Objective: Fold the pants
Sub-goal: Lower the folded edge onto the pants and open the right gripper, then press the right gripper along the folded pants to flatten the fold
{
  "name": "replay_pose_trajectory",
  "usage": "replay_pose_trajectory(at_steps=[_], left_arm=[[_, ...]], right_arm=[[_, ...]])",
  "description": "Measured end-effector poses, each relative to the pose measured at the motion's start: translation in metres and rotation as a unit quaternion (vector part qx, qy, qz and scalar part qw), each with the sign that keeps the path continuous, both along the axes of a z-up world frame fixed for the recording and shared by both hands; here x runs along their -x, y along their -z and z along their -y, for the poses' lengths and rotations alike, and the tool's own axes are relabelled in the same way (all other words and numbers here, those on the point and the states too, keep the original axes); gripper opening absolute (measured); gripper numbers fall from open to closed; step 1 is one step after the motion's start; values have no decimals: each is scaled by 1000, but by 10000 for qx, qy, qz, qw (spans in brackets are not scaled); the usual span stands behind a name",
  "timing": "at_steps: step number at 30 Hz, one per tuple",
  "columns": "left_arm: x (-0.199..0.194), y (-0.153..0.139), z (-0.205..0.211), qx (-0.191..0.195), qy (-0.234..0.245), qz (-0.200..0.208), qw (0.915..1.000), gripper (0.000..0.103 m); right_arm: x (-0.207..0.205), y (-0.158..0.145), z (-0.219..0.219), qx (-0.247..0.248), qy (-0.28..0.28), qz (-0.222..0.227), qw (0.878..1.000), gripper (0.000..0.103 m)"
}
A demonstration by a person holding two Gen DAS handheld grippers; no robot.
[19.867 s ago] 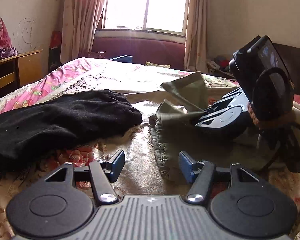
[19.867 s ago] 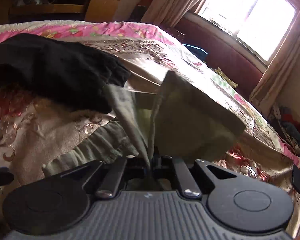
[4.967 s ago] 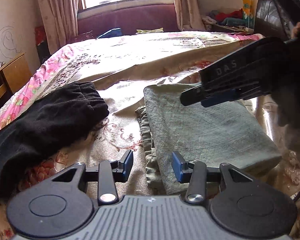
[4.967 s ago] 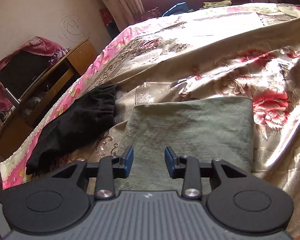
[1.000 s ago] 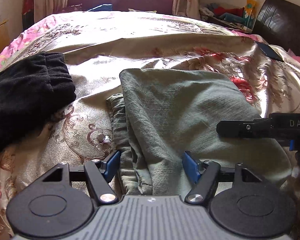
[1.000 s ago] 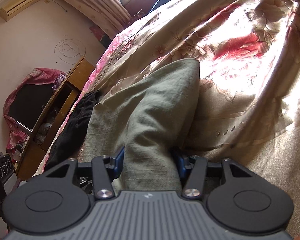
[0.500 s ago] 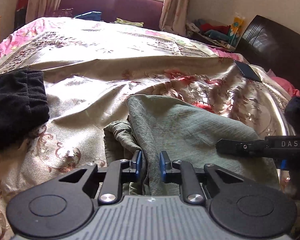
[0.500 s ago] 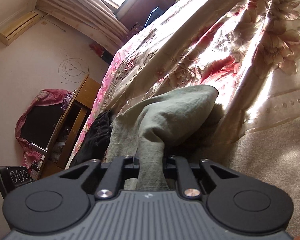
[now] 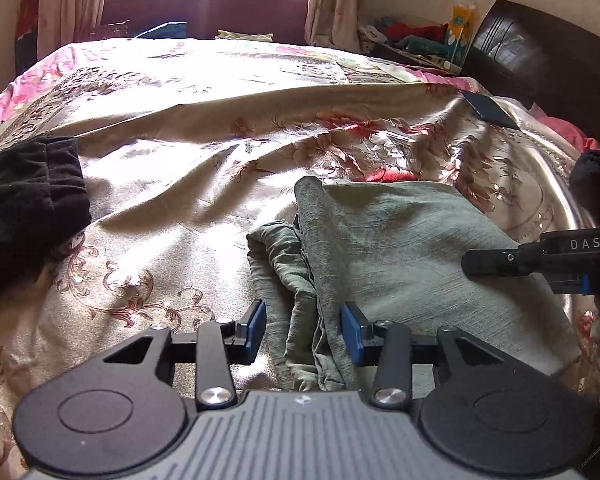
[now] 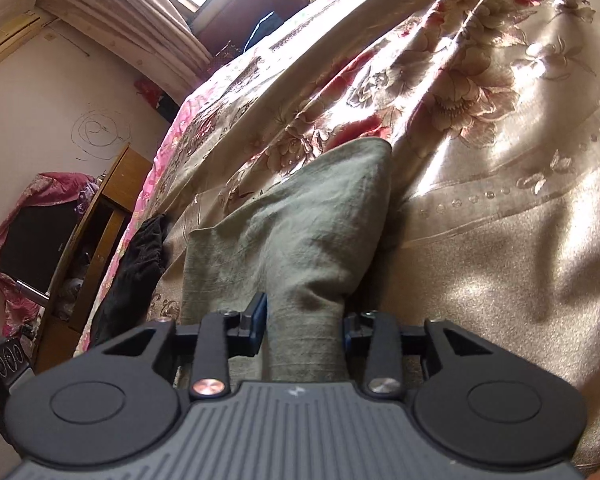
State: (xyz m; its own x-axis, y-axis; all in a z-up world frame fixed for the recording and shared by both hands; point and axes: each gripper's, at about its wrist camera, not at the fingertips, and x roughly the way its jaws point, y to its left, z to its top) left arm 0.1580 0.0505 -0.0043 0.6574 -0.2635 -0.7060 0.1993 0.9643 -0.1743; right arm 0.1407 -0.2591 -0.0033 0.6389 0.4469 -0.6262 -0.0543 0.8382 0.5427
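Note:
The grey-green pants (image 9: 400,252) lie folded into a compact rectangle on the floral bedspread (image 9: 204,152). My left gripper (image 9: 303,332) is open, its jaws astride the bunched left edge of the pants. My right gripper (image 10: 303,322) is open, its jaws astride the right end of the pants (image 10: 300,240). The right gripper also shows in the left wrist view (image 9: 540,260) at the pants' right edge.
Black pants (image 9: 24,196) lie in a heap at the left of the bed, also seen in the right wrist view (image 10: 136,260). A dark phone (image 9: 488,110) lies near the headboard (image 9: 548,60). A wooden desk (image 10: 88,248) stands beside the bed.
Both grippers were shut on the pants half a second ago and have opened. The pants have dropped back flat onto the bed.

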Motion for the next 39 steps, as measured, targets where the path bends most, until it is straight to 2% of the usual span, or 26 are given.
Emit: replay_pose_trajectory(at_steps=[2,3,5,7,9,11,14,18,19,20,23,25,27,30,32,33,34,36,39], left_arm=[[7,-1,-2,-28,-107,35,9999,55],[13,-2,-2,-58,-156,66,9998,55],[25,-5,-1,-178,-254,102,9995,55],[40,-8,0,-74,-328,90,9994,55],[55,-11,3,152,-328,0,9993,56],[65,-11,8,254,-327,-108,9991,58],[68,-7,14,273,-229,-181,9992,58],[54,3,19,245,-216,-384,9987,58],[51,5,19,292,-231,-415,9984,58],[50,5,19,342,-232,-425,9982,58],[54,3,21,293,-225,-349,9987,58],[61,0,22,268,-220,-301,9989,58],[63,-1,23,255,-212,-275,9991,58],[61,2,28,102,-195,-324,9992,57],[57,5,27,101,-176,-397,9990,55],[56,6,25,149,-170,-421,9989,50],[55,7,22,231,-168,-444,9986,46],[56,6,16,450,-178,-438,9979,29],[59,4,13,583,-164,-373,9975,26]], right_arm=[[10,-18,-9,775,152,312,9964,37],[14,-27,-16,1007,114,481,9937,37],[12,-38,-33,1165,-170,634,9910,38],[0,-43,-60,1085,-546,590,9908,50],[-11,-42,-89,1172,-846,525,9881,51],[-15,-50,-111,1498,-944,638,9821,51],[-11,-62,-113,2417,-603,1055,9627,50],[-18,-57,-61,2946,243,548,9537,51],[-16,-58,-55,2848,306,497,9568,52],[-10,-62,-53,2525,201,536,9659,52],[-11,-68,-81,2023,-405,520,9771,52],[-19,-60,-117,1911,-946,449,9760,51],[-32,-44,-147,1929,-1241,319,9728,51],[-54,-21,-167,2040,-1251,31,9709,50],[-64,-13,-163,2075,-1106,-115,9719,40],[-68,-12,-157,1946,-1037,-217,9751,24],[-70,-11,-148,1714,-947,-357,9800,14],[-68,-19,-136,1393,-826,-380,9861,11],[-60,-35,-135,1258,-863,-218,9880,12]])
